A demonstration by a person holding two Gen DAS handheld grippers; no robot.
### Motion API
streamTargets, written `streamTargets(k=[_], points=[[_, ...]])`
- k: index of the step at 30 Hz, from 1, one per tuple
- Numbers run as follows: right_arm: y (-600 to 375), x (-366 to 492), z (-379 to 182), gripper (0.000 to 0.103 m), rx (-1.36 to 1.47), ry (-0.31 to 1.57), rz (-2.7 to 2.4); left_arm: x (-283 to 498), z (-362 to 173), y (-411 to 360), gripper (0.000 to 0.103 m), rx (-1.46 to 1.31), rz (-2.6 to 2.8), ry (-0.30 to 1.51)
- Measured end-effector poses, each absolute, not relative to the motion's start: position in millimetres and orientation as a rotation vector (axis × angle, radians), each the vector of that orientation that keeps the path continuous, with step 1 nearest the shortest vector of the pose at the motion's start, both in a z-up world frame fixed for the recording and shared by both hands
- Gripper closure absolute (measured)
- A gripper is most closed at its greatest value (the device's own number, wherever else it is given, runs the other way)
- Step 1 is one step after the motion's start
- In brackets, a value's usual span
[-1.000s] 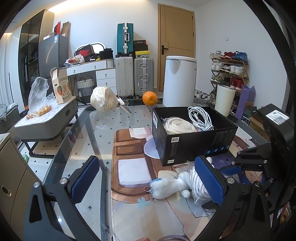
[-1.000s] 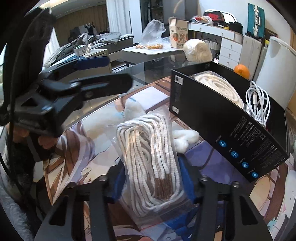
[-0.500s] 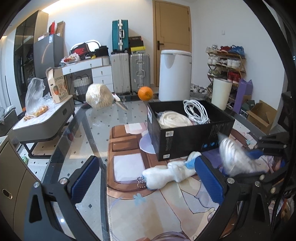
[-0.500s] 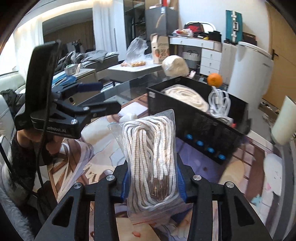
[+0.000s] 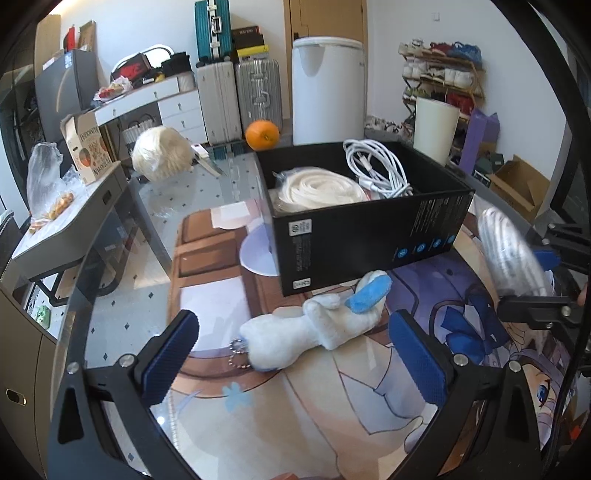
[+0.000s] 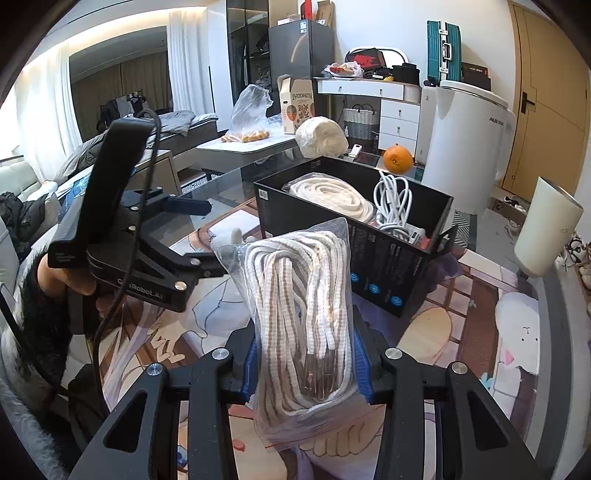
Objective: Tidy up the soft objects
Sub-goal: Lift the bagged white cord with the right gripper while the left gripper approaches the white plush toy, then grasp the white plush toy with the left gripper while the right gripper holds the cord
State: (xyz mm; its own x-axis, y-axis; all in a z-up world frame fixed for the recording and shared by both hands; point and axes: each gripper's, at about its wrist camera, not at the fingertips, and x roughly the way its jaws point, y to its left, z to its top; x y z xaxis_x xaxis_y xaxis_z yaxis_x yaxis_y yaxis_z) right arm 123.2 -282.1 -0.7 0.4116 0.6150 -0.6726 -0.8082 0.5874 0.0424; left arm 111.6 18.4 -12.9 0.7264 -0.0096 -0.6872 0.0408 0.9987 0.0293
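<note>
Two grippers: right gripper [image 6: 304,363] clamps bagged rope [image 6: 301,317]; left gripper [image 5: 291,350] wide open, empty.
Rope axis: 12-to-6, bundle upright.
Plush toy [image 5: 314,328]: long axis 8-to-2, toward black box [image 5: 369,236].

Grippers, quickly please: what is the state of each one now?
Left gripper: open, holding nothing.
Right gripper: closed on the bag of laces.

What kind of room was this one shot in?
Most likely a lived-in home, a studio-style room: a bed, stacked suitcases by the door and a shoe rack surround the glass table.
</note>
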Motion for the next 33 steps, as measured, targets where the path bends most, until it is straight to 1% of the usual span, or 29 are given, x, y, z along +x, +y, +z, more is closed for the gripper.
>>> streamTargets(k=[13, 20, 21, 23, 24, 26, 28, 33], points=[[-295, 129, 4, 0.062, -0.308, 0.699, 0.869, 141, -26, 9, 0.0, 0.003, -0.035, 0.848], [-292, 130, 4, 0.062, -0.308, 0.695, 0.875, 145, -31, 21, 0.001, -0.067, -0.012, 0.885], [-292, 130, 4, 0.062, -0.308, 0.695, 0.874, 146, -32, 22, 0.002, -0.076, -0.013, 0.894], [-292, 130, 4, 0.062, -0.308, 0.696, 0.873, 148, -35, 23, 0.01, -0.086, -0.026, 0.912], [-292, 129, 4, 0.062, -0.309, 0.696, 0.873, 148, -36, 22, 0.017, -0.086, -0.03, 0.914], [-291, 130, 5, 0.062, -0.31, 0.696, 0.872, 148, -35, 20, 0.019, -0.092, -0.055, 0.91], [-290, 129, 5, 0.062, -0.311, 0.694, 0.872, 147, -33, 20, 0.025, -0.091, -0.076, 0.897], [-291, 128, 6, 0.062, -0.316, 0.687, 0.87, 140, -29, 17, 0.027, -0.082, -0.105, 0.866]])
